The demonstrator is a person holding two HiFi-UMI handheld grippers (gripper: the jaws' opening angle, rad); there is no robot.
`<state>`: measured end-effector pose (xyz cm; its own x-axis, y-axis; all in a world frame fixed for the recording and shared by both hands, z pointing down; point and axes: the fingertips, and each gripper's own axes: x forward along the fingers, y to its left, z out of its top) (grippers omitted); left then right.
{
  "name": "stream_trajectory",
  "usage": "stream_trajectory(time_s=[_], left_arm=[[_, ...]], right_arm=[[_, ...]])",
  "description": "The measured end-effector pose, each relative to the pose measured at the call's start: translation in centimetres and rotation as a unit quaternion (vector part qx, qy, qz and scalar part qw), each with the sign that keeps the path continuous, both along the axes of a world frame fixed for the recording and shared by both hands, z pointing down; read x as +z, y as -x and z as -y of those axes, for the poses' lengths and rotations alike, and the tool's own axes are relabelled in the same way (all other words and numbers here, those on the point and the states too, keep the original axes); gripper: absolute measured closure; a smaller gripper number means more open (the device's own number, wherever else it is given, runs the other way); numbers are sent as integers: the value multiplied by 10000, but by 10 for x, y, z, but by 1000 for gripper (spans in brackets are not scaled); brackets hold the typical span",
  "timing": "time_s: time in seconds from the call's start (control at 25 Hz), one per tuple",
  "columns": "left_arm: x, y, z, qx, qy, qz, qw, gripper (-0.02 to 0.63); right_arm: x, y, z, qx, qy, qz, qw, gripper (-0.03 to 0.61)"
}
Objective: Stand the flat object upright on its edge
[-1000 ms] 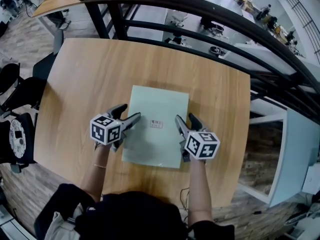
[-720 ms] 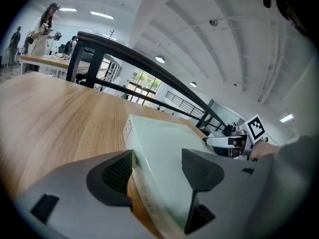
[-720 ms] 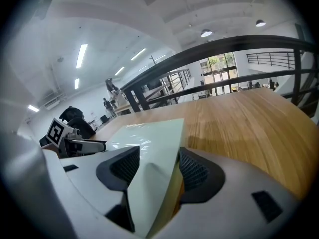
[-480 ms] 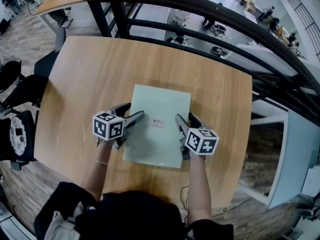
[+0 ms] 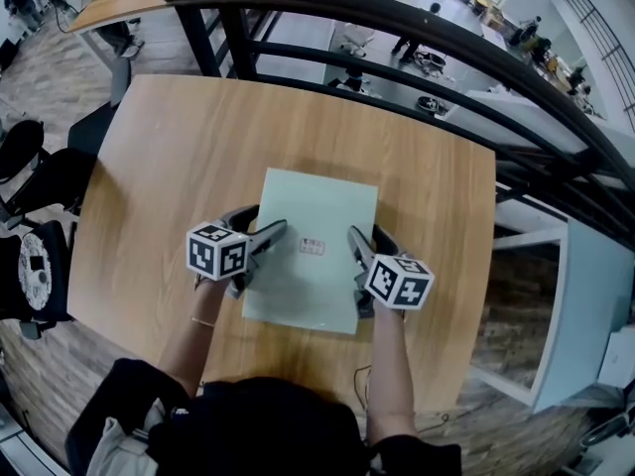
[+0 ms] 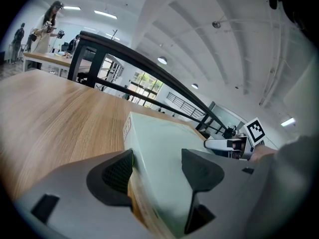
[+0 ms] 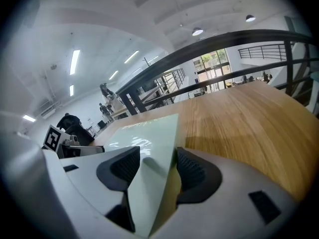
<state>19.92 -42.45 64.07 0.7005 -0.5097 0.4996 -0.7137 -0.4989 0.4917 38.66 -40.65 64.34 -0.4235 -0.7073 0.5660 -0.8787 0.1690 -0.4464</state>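
Here, toward six o'clock on the desk [image 5: 179, 147], the left gripper [image 5: 260, 224] is straddling the left edge of the flat pale-green box [image 5: 317, 206], jaws apart and clamping nothing. The right gripper [image 5: 365, 238] is straddling the right edge likewise, jaws partly open. The box is lying flat mid-desk. At twelve o'clock, a dark railing [image 5: 397, 18] is curving past.

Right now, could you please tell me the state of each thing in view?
Green box: lying flat on the table, not yet upright.
Left gripper: open, straddling the box's left edge.
Right gripper: open, straddling the box's right edge.
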Motion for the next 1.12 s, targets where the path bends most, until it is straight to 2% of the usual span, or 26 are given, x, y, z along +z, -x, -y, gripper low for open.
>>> stream_trajectory(time_s=[0.24, 0.72, 1.12], left_arm=[[-21, 4, -3, -103, -215, 4, 9997, 318], [-69, 15, -31, -206, -692, 170, 9972, 318], [-100, 19, -58, -337, -1061, 142, 9937, 322]], right_arm=[[-23, 0, -4, 82, -257, -40, 9996, 379], [-69, 9, -38, 100, -641, 67, 9979, 402], [-100, 11, -67, 67, -907, 79, 9958, 417]])
